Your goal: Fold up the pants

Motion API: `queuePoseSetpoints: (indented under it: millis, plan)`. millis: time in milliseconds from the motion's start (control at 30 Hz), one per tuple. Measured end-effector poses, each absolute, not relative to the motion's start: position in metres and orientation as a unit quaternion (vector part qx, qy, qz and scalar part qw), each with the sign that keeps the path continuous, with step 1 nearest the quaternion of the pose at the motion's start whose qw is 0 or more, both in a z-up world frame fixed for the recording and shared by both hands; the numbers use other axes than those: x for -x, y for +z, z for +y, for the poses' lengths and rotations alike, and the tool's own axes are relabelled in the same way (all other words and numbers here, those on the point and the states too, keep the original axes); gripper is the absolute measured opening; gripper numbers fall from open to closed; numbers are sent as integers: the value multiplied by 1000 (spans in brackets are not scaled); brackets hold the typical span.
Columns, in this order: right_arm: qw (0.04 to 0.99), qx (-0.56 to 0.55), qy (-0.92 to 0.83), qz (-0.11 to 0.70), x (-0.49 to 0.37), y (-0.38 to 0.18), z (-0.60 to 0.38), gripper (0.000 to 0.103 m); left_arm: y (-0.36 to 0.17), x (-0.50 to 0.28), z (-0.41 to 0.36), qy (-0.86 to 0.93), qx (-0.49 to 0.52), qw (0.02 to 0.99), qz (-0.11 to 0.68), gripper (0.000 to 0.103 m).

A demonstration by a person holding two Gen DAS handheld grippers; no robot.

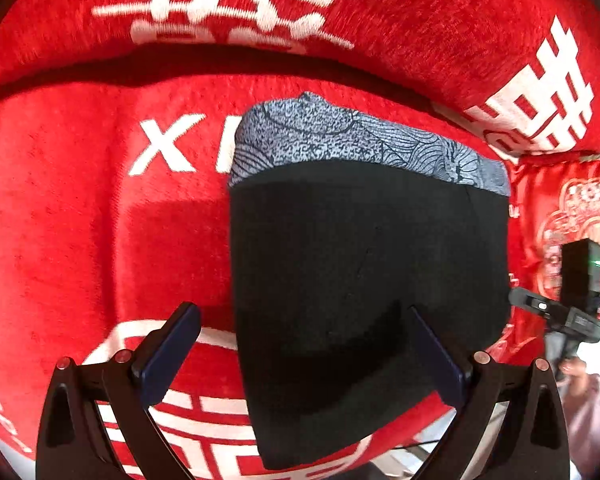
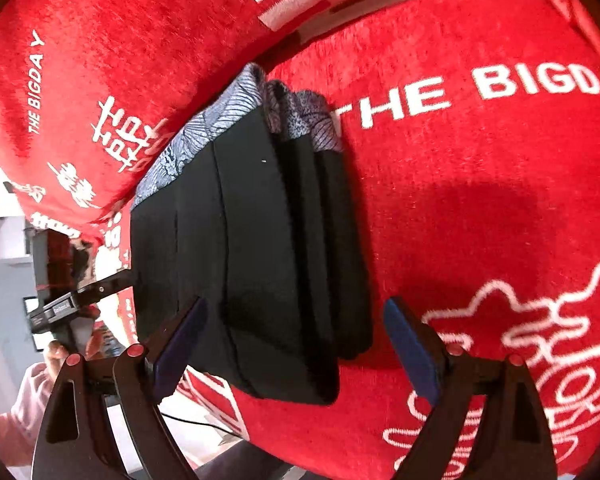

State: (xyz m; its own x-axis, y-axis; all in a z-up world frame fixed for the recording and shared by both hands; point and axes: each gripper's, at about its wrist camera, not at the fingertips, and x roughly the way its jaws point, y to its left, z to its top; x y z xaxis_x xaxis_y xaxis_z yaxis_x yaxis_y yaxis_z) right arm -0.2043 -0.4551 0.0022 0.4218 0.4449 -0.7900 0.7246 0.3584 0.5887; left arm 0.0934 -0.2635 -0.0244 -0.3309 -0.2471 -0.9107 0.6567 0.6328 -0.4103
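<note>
One pair of pants (image 1: 364,280), folded into a black stack with patterned grey band, lying on red blanket (image 1: 80,220). Left tongs (image 1: 300,356) and right tongs (image 2: 296,348) spread wide, empty, above near edge.

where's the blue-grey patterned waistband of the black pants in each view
Left wrist view: the blue-grey wave-patterned waistband runs across the centre, along the far edge of the folded black pants.
Right wrist view: the waistband sits upper left of centre, slanting along the far end of the pants.
Shared landmark: the red plush blanket with white lettering under the pants.
</note>
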Motion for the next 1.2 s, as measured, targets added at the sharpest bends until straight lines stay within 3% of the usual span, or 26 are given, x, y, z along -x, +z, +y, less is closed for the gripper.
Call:
queuePoseSetpoints:
  millis: [467,633,700,767,867,967,1200]
  plan:
    - [625,-631,12,460,194,-42,-473,92,-63,-86,-289,-445,-145,513,719,103]
    - [617,-628,11,474,188,-44,-474,89,-63,-88,-291,-442,-145,507,726,103]
    - [619,-607,-7,499,185,-40,-472,72,-59,-85,-297,-440,-144,520,718,95]
    - [629,-600,-9,495,182,-37,-469,64,-48,-82,-296,-444,-136,535,706,78]
    - [629,-603,-1,491,179,-31,-467,55,-29,-77,-293,-446,-143,559,684,65]
    - [646,-602,7,469,177,-17,-467,49,-12,-79,-284,-444,-134,569,679,61]
    - [646,-610,26,459,173,9,-450,48,28,-83,-251,-441,-139,581,670,61]
